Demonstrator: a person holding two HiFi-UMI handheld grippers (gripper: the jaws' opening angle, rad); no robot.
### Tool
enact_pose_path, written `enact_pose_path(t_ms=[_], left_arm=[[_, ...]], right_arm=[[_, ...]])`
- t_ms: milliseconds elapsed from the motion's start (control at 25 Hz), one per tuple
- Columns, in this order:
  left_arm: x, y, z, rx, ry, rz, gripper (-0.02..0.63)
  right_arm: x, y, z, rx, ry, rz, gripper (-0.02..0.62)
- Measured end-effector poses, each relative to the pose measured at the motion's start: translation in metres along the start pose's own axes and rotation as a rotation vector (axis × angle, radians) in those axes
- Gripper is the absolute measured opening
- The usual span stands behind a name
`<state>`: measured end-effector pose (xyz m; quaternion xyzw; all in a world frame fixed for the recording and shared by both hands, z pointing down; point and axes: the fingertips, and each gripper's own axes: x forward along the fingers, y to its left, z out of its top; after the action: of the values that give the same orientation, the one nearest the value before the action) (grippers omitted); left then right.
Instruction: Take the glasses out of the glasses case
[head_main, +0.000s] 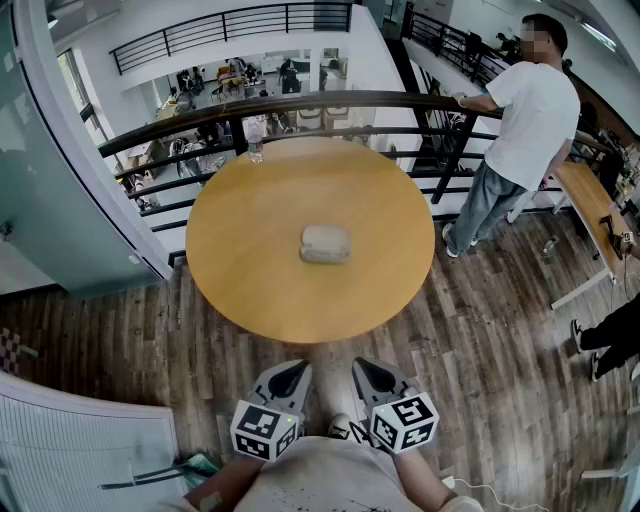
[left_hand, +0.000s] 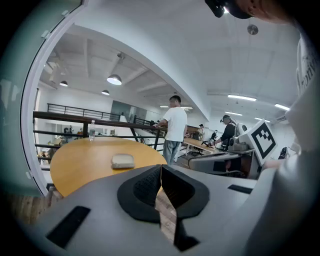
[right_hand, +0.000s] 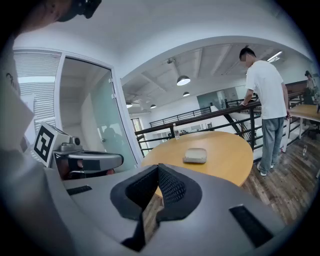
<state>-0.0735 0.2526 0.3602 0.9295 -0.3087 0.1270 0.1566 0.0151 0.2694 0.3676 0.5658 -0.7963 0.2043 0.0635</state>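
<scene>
Case: the glasses case (head_main: 326, 244) is pale and closed. It lies flat near the middle of the worktop, a little right of centre in the head view.
Worktop: the worktop (head_main: 240, 260) is round, of orange-brown wood, and fills the centre of the frame.
Bottle: a small clear bottle (head_main: 255, 140) stands at the far edge of the worktop, well apart from the glasses case.
Left: the left claw (head_main: 293, 372) is at the bottom centre of the frame, over the floor (head_main: 480, 330) and short of the worktop's near edge. Its jaws meet at the tips with nothing between them.
Right: the right claw (head_main: 367, 372) is just beside the left claw, also pressed together and empty.
Behind: a dark railing (head_main: 300, 100) curves behind the worktop.
Upper right: a person (head_main: 525, 130) in a white shirt stands with one hand on the railing.
</scene>
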Motion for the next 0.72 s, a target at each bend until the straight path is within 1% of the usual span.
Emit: enact_pose_path(t_ms=[560,720], left_arm=[[0.0014,0.0025,0.0002,0.0,0.003,-0.007,0.025],[-0.0012,0.0076,0.0009,0.001,-0.003,-0.014,0.025]], right_arm=[[0.0036,0.0009,-0.0038,-0.007,0.022,0.002,0.025],[0.0063,0.0008,0.0005,0.011,-0.009,-0.015,0.025]])
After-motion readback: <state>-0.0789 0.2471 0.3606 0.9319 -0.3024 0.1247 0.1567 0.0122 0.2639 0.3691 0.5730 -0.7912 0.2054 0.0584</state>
